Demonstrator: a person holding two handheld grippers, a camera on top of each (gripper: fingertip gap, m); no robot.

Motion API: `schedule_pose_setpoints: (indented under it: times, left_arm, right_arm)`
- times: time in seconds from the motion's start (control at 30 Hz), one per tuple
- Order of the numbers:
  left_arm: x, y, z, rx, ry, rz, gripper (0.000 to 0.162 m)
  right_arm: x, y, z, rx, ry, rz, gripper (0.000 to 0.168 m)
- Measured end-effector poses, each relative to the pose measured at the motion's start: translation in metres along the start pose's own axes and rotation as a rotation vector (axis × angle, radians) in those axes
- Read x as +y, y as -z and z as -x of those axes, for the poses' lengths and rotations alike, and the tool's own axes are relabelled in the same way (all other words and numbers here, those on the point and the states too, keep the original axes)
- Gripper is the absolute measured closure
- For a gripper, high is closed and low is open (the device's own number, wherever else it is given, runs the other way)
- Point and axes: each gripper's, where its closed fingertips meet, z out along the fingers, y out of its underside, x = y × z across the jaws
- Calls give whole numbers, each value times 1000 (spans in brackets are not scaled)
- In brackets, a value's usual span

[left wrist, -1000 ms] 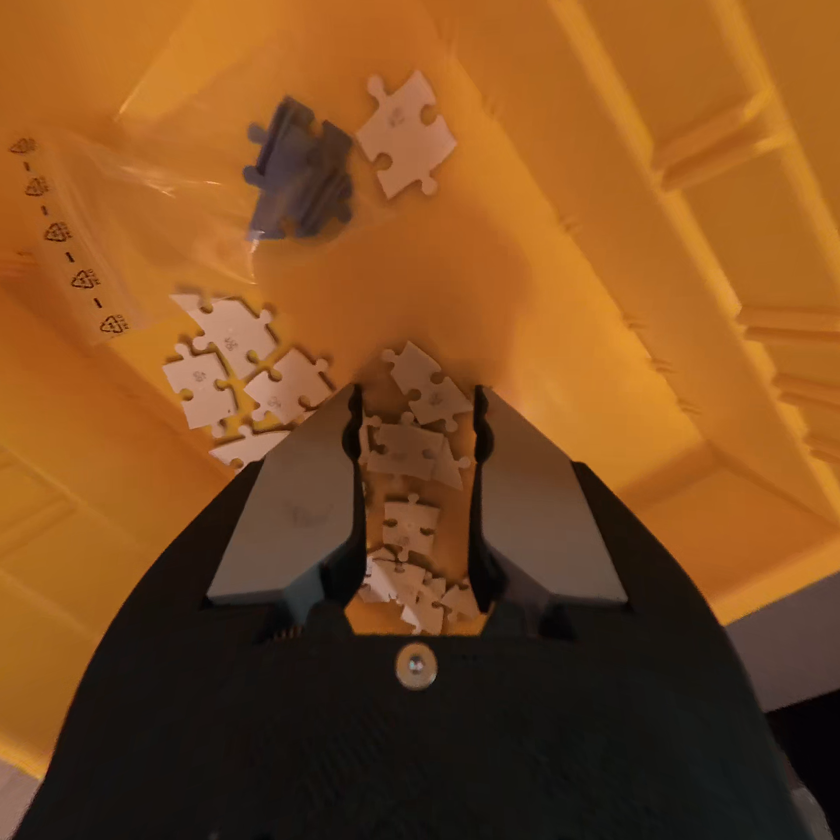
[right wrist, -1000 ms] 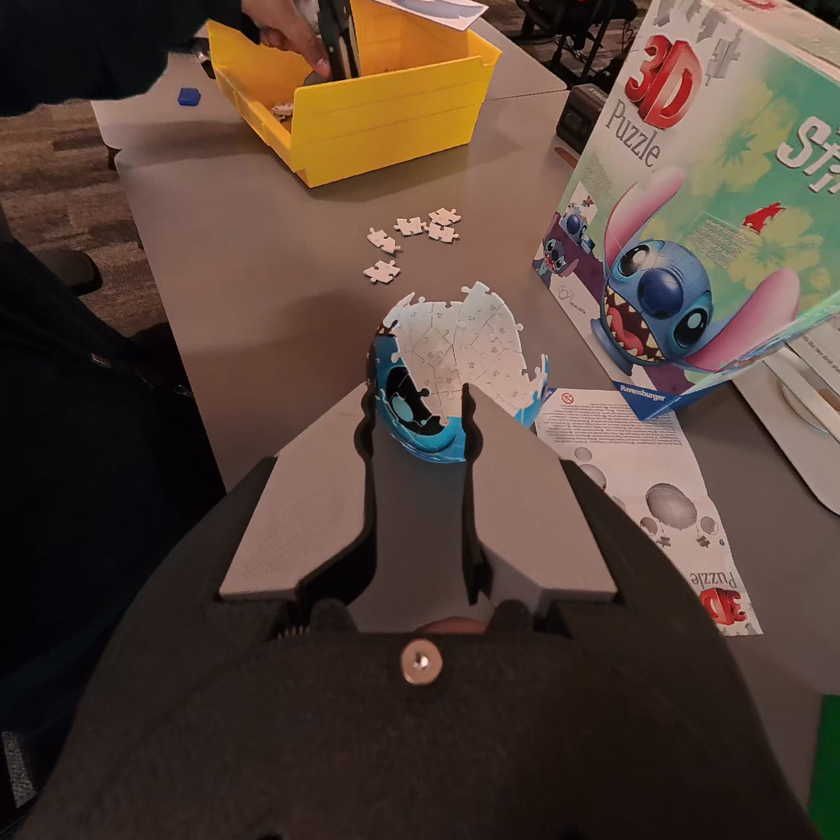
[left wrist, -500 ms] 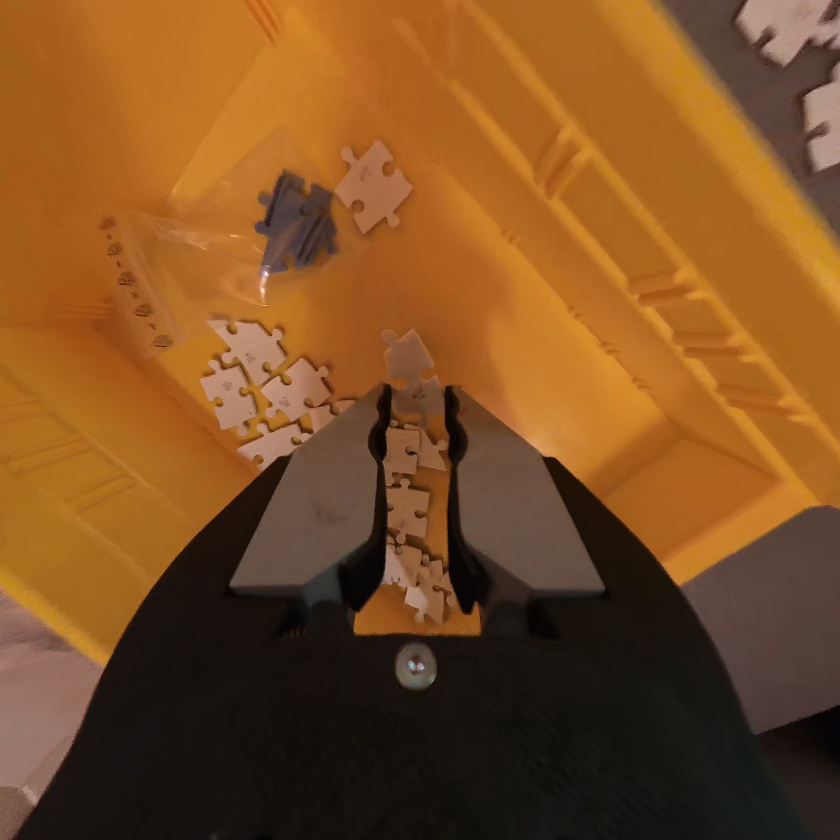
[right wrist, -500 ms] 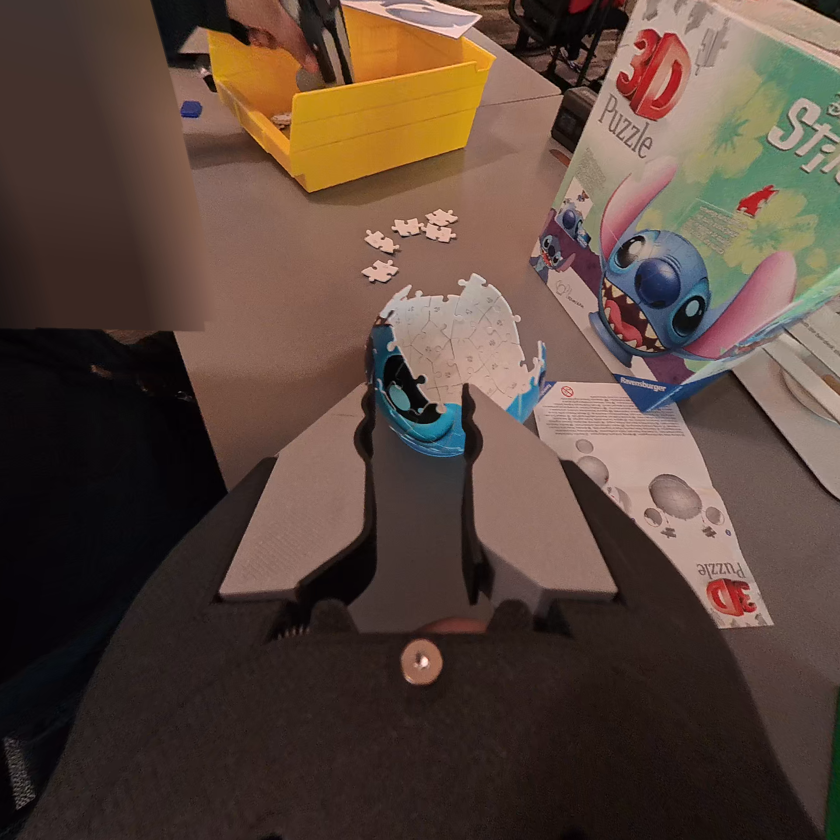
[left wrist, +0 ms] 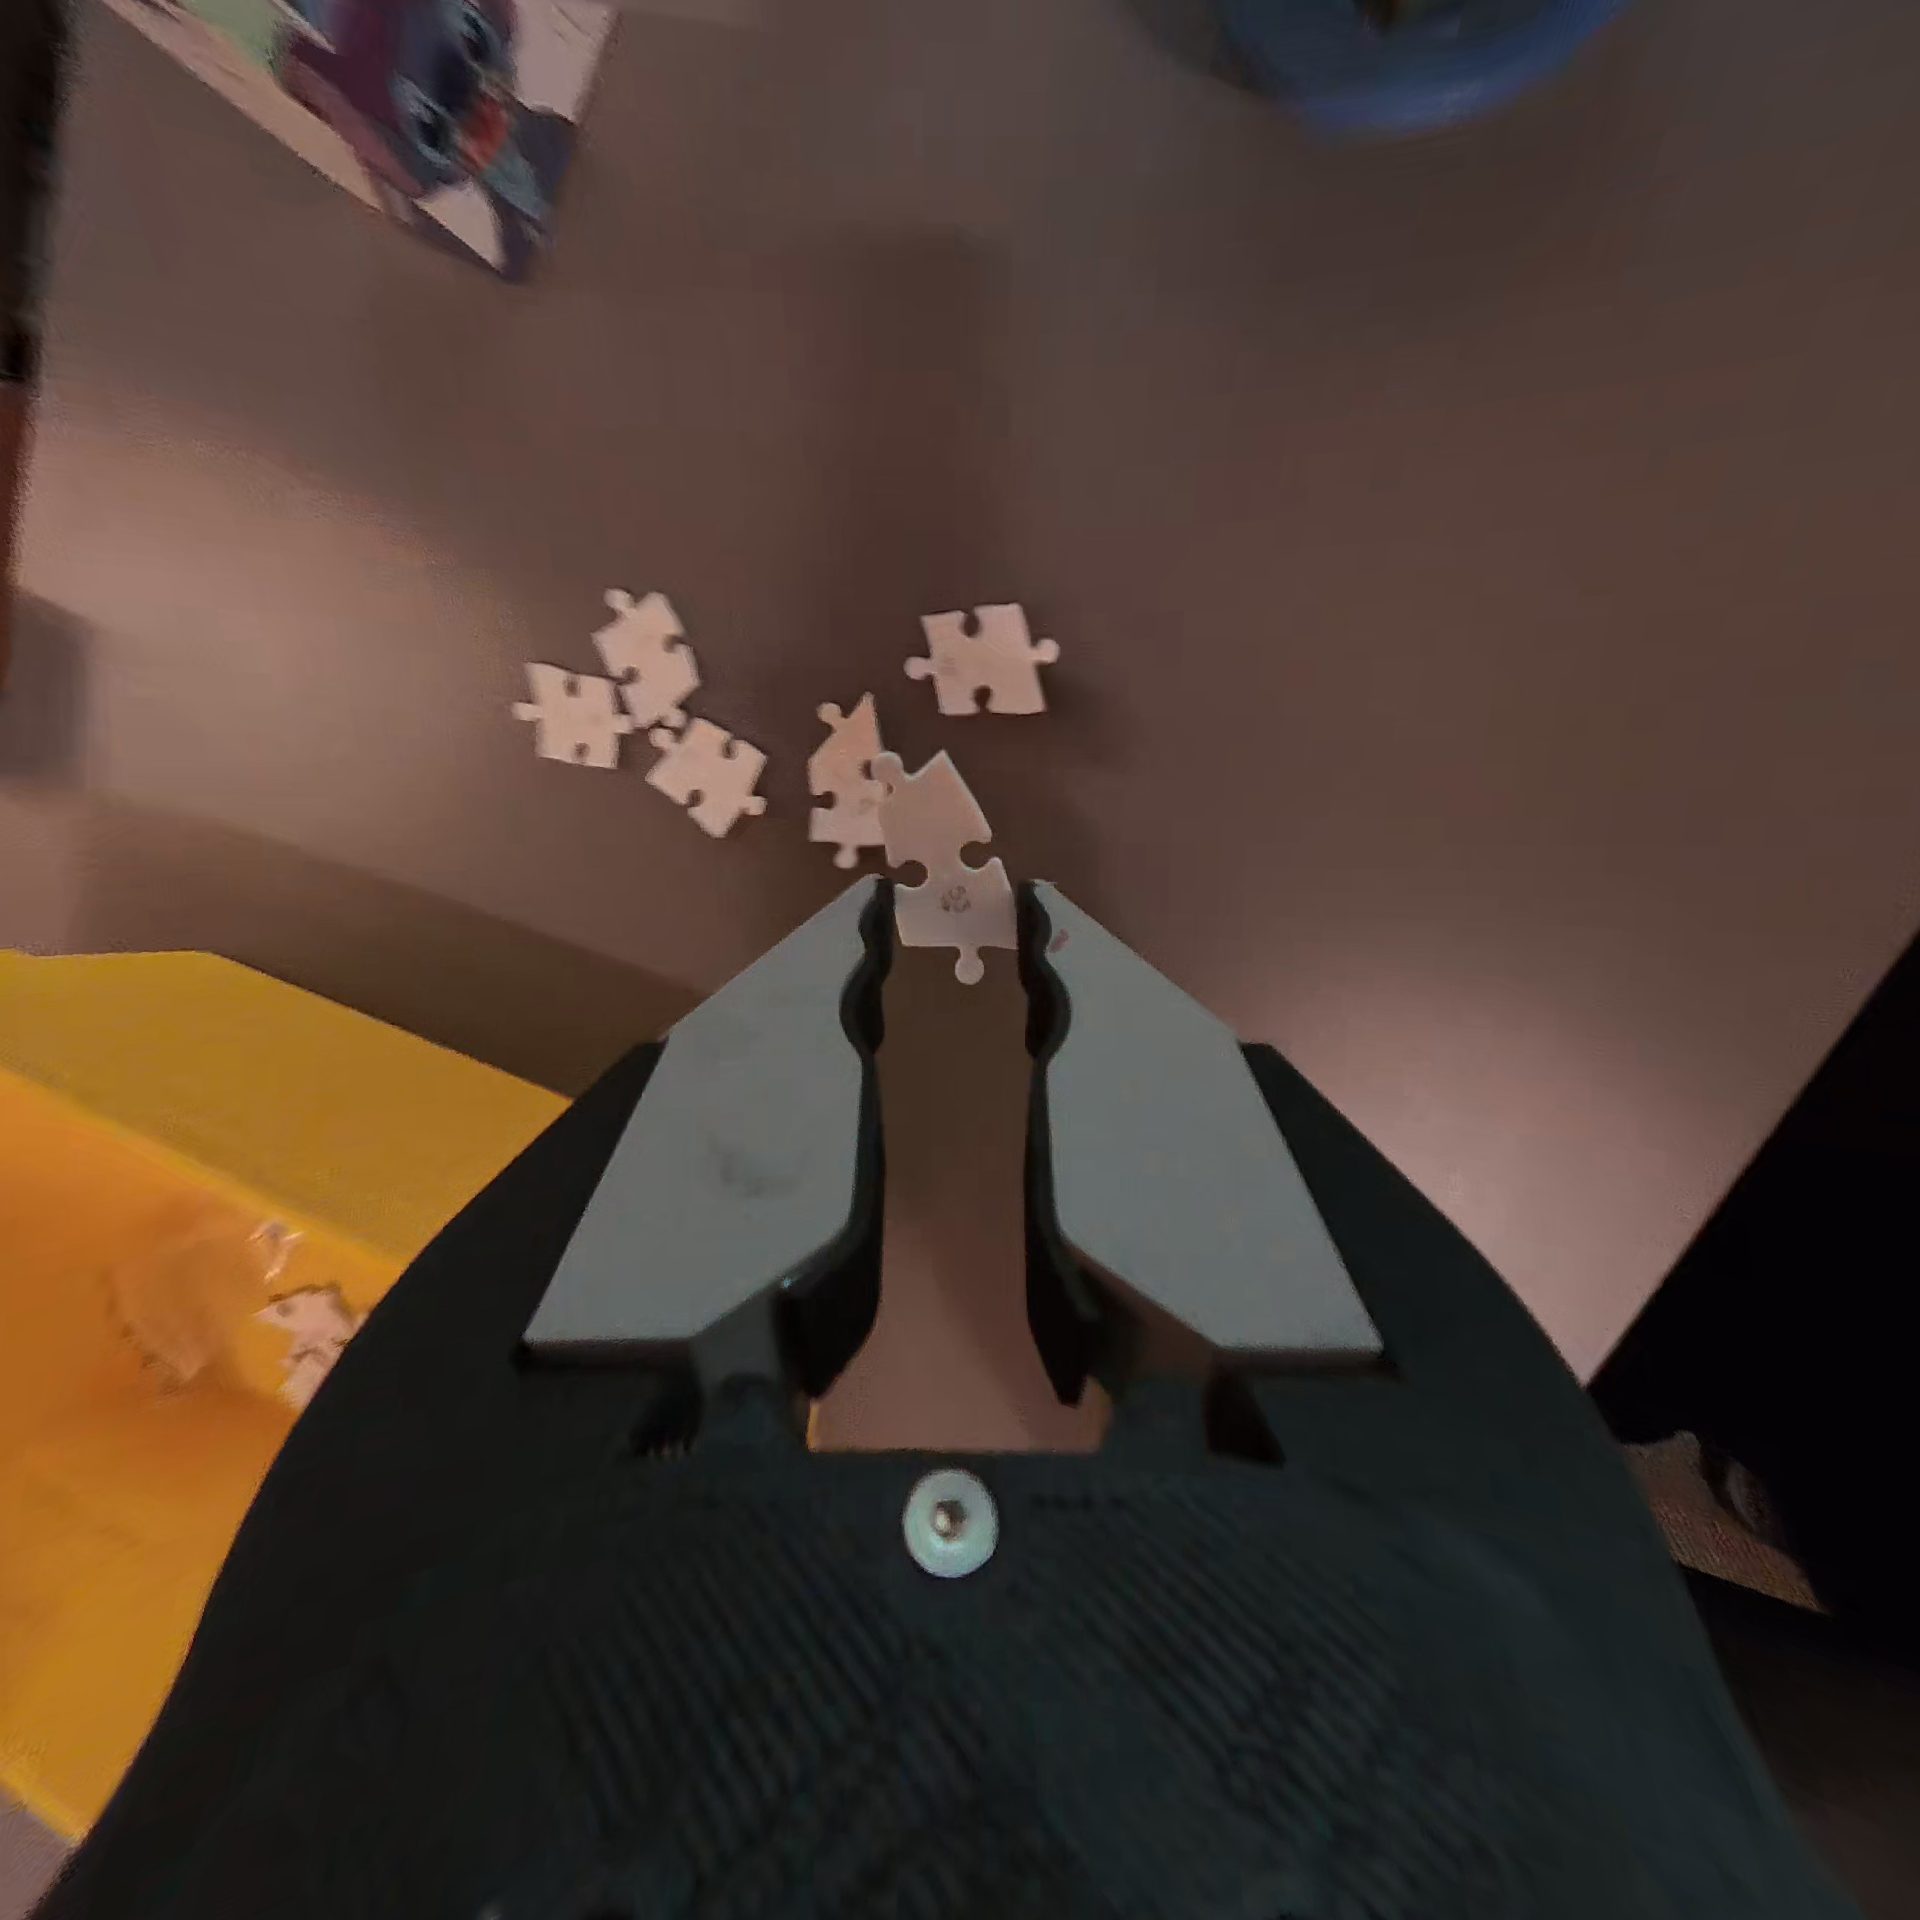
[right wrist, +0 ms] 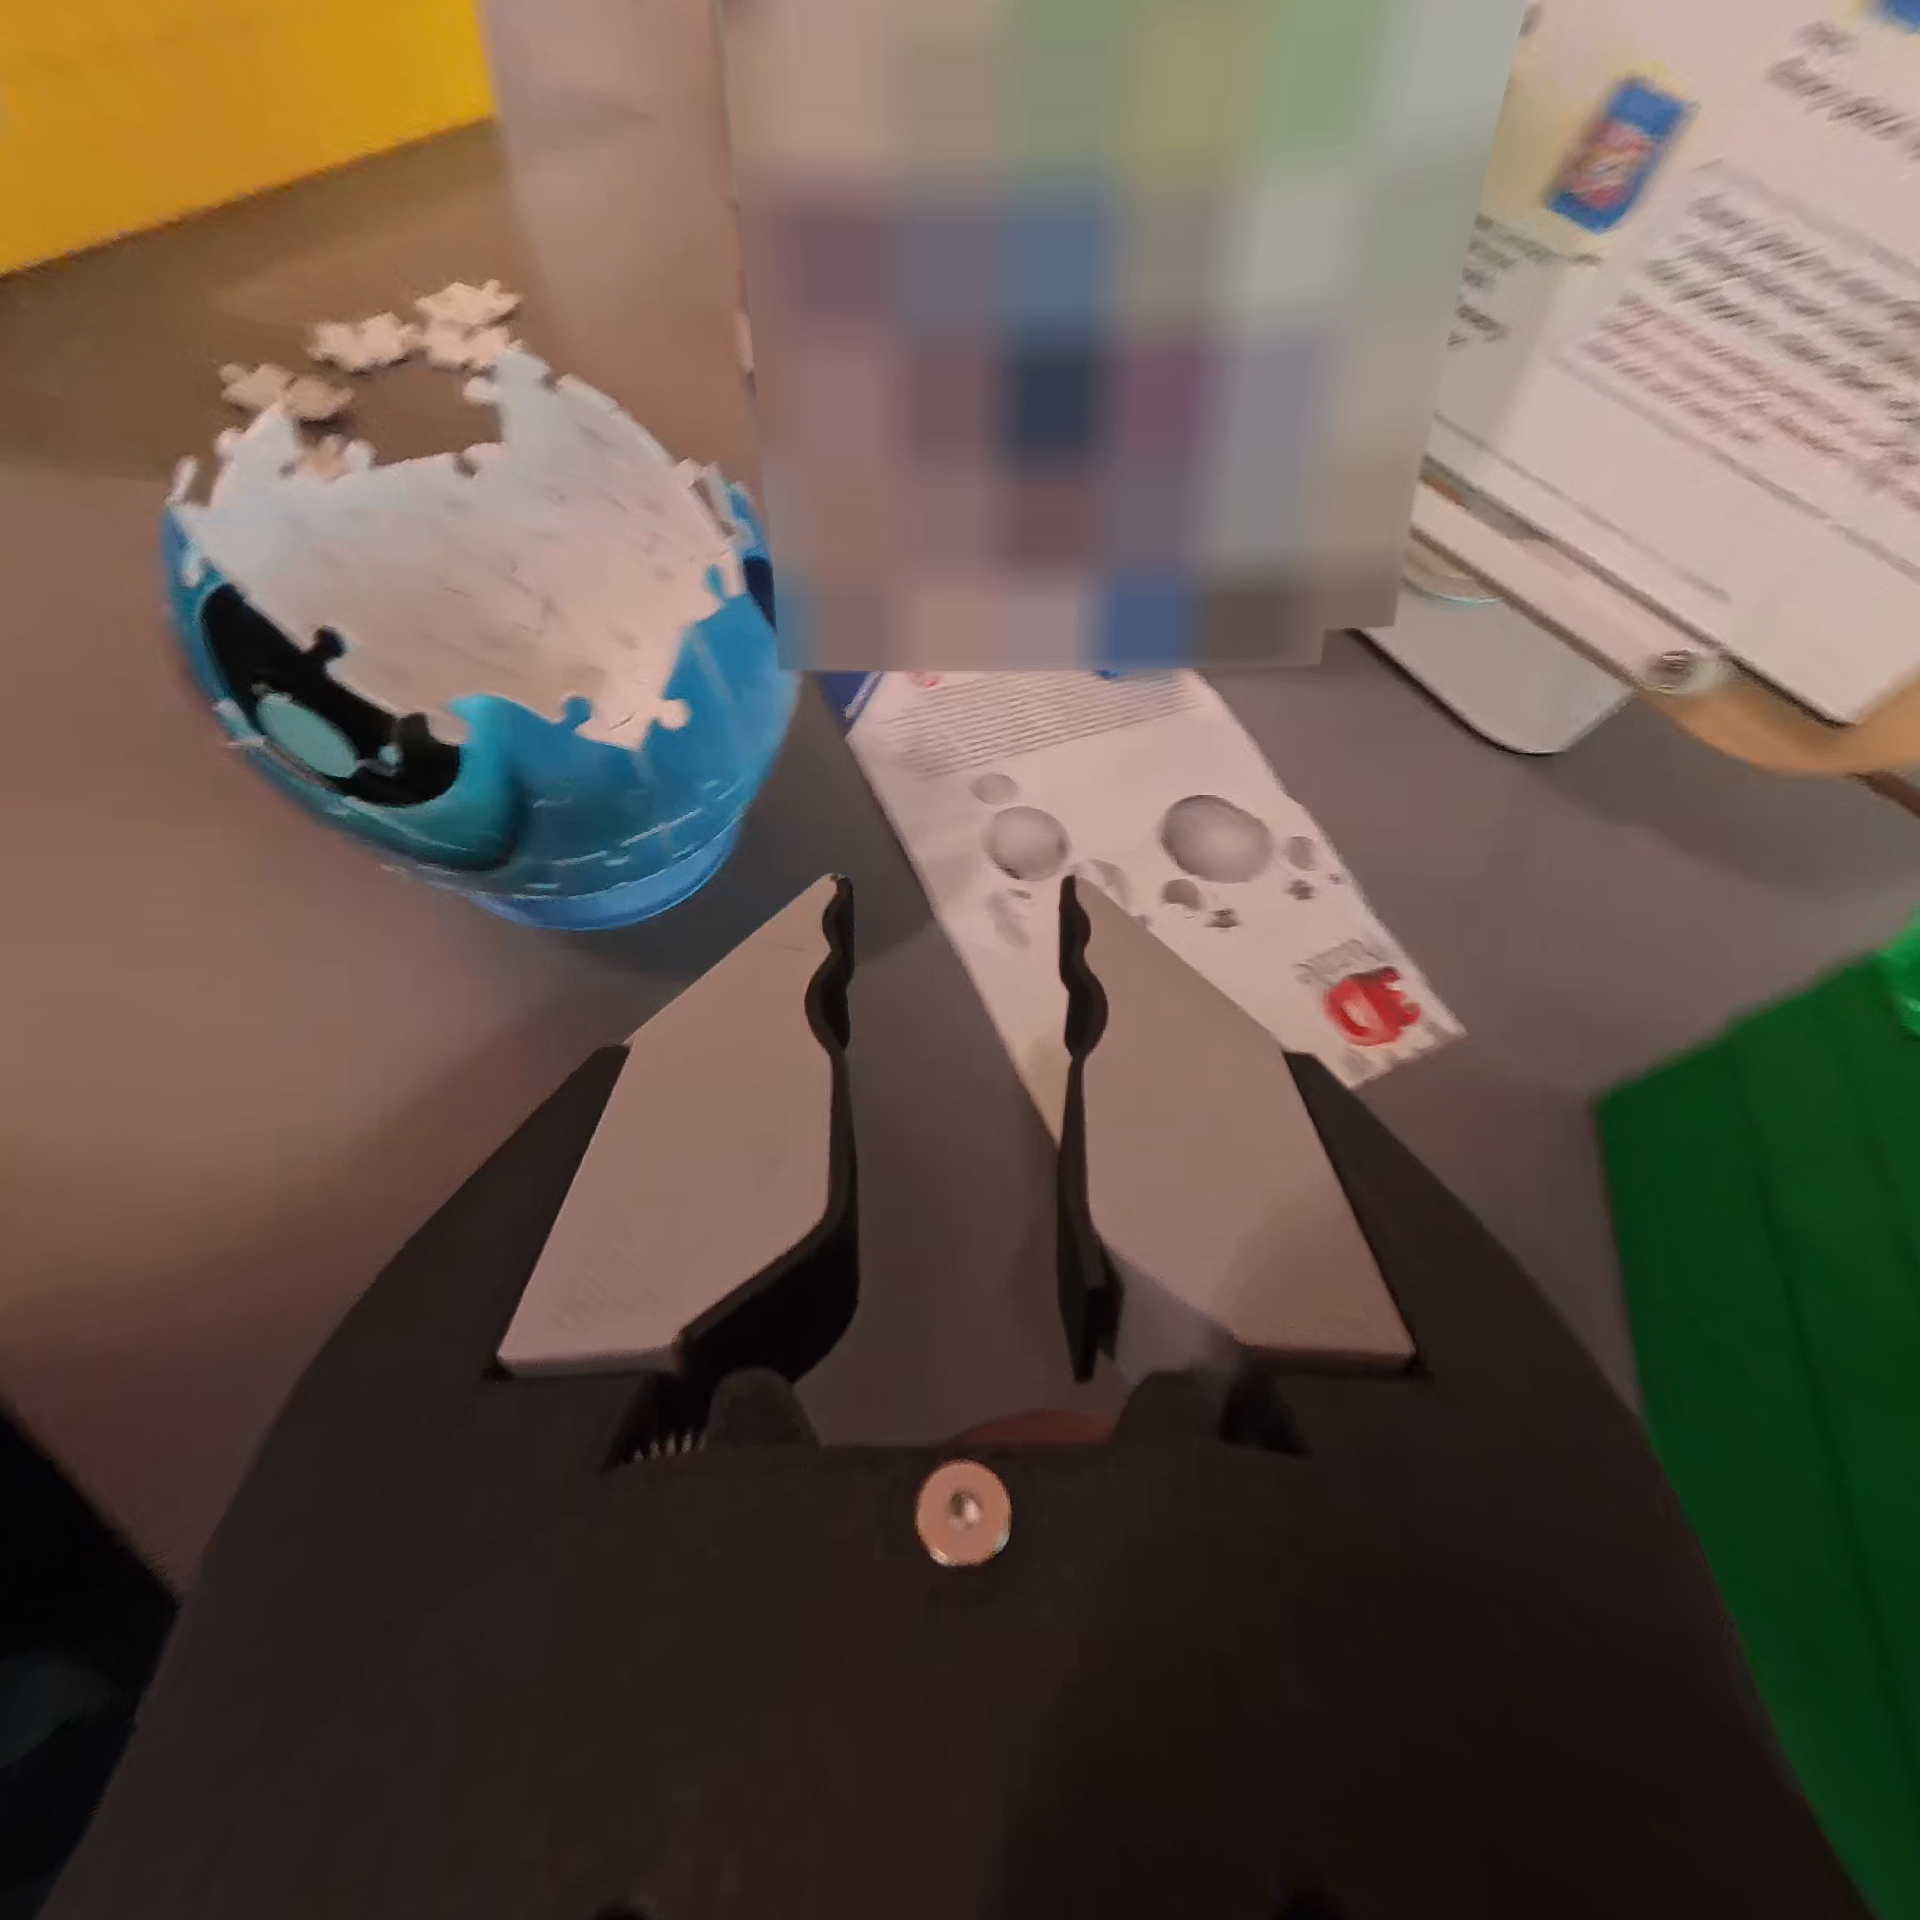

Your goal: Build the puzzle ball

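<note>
Left wrist view shows the left hand-held gripper (left wrist: 948, 902) clamped on a single white puzzle piece (left wrist: 940, 868), pinched by its lower part between the fingertips so that most of the piece sticks out forward and up. Just ahead of the tips, loose pieces (left wrist: 675, 707) lie scattered face down on the grey worktop (left wrist: 1403, 540), and the yellow bin (left wrist: 156, 1122) sits behind and to the left of the jaws. The right wrist view shows the right hand-held gripper (right wrist: 951, 904) with its jaws apart and nothing between them, hovering above the worktop; the half-built puzzle ball (right wrist: 478, 665) stands ahead and to the left of it, a blue shell open at the top with a jagged white rim, and an instruction sheet (right wrist: 1143, 831) lies ahead and to the right. The held piece looks thin, light and stiff, probably slick plastic, so it could swivel or slip if pinched only at a tab; a hold across its flat body seems safer. The ball is likely a light, hollow shell that would buckle or pop apart under a hard squeeze, so steadying it low on its blue wall seems wiser than gripping the toothed rim. Open worktop lies between the two grippers and the ball, while the puzzle box (left wrist: 395, 114) crowds the far side and a green object (right wrist: 1766, 1299) sits close on the right.
</note>
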Motion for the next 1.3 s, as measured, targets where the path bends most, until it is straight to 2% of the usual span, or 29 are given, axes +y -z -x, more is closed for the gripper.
schedule_pose_setpoints:
  times: [0.17,0.2,0.27,0.3,0.37,0.43,0.53,0.67,0.77,0.87,1.03,1.1,1.17,1.3]
  left_arm:
    - [15,-48,-13,97,91,51,141]
    - [17,-53,-12,100,105,60,138]
    - [24,-57,-6,84,125,97,121]
    - [26,-56,-4,75,130,103,118]
    - [23,-42,3,61,128,64,128]
    - [20,-15,19,22,149,4,129]
    - [28,37,45,-32,202,-73,117]
    - [68,93,103,-208,292,-124,112]
    - [110,106,133,-223,399,-118,109]
    - [145,96,146,-181,456,-86,110]
    - [184,54,155,-105,462,51,111]
    - [191,43,163,-106,447,81,111]
    - [191,31,162,-41,450,90,111]
    - [204,11,164,6,410,206,111]
  right_arm:
    - [1,3,1,-61,-69,-31,130]
    - [6,2,-1,-50,-59,-9,129]
    - [14,2,-2,-39,-48,15,129]
    - [16,3,-1,-43,-46,19,129]
    - [19,4,-1,-36,-45,18,129]
    - [21,5,-2,-35,-51,16,129]
    - [22,2,-7,-24,-77,-6,129]
    - [29,-7,-21,27,-132,-24,125]
    - [34,-12,-37,101,-171,-49,115]
    - [34,-14,-51,150,-236,-93,113]
    - [28,-24,-64,186,-312,-169,113]
    - [31,-34,-62,163,-327,-146,111]
    - [32,-41,-60,161,-308,-111,107]
    - [33,-45,-59,175,-265,-88,110]
